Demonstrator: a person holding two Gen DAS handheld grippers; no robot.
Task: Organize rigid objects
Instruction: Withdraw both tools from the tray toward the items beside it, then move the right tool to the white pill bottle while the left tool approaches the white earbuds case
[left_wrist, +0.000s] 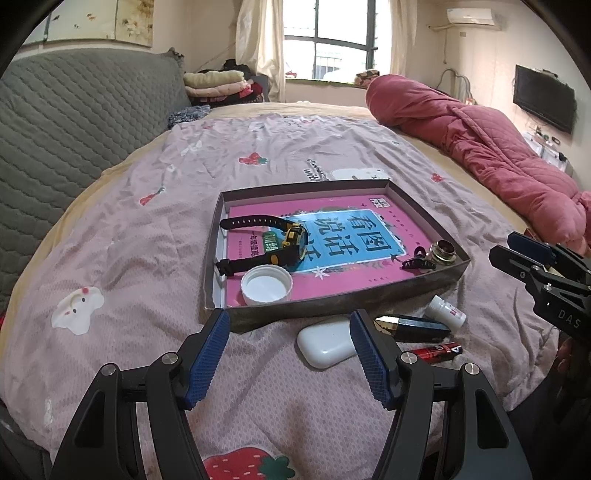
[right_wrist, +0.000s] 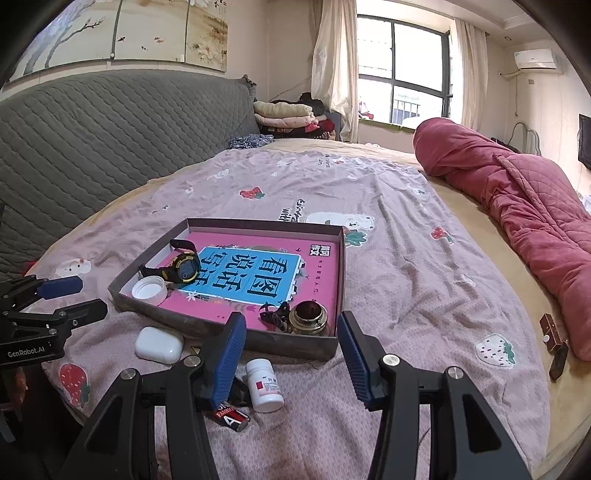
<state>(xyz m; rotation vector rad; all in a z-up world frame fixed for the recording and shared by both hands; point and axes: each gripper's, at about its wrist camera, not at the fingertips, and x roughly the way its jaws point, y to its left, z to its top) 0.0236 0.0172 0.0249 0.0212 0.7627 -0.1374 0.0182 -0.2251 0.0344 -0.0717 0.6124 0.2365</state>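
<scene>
On a bed spread with a pink strawberry-print sheet (left_wrist: 258, 155), a shallow cardboard box lid (left_wrist: 334, 299) serves as a tray; inside it, lying on a pink-and-blue book (left_wrist: 332, 236), are a black-and-yellow wristwatch (left_wrist: 291, 240) and a white screw cap (left_wrist: 266, 285) at its left end, and a black hair clip (right_wrist: 275, 314) beside a small brass jar (right_wrist: 308, 317) in the near right corner. Outside the tray, on the sheet just in front of its near wall, wait a white earbuds case (left_wrist: 325, 341), a black lipstick tube (left_wrist: 413, 326), a small white pill bottle (right_wrist: 264, 384) and a red battery (left_wrist: 439, 350). The left gripper (left_wrist: 288, 354) hovers with jaws released and empty, the earbuds case by its right finger; the right gripper (right_wrist: 291, 354) likewise stands spread, grasping nothing, above the tray's near edge.
</scene>
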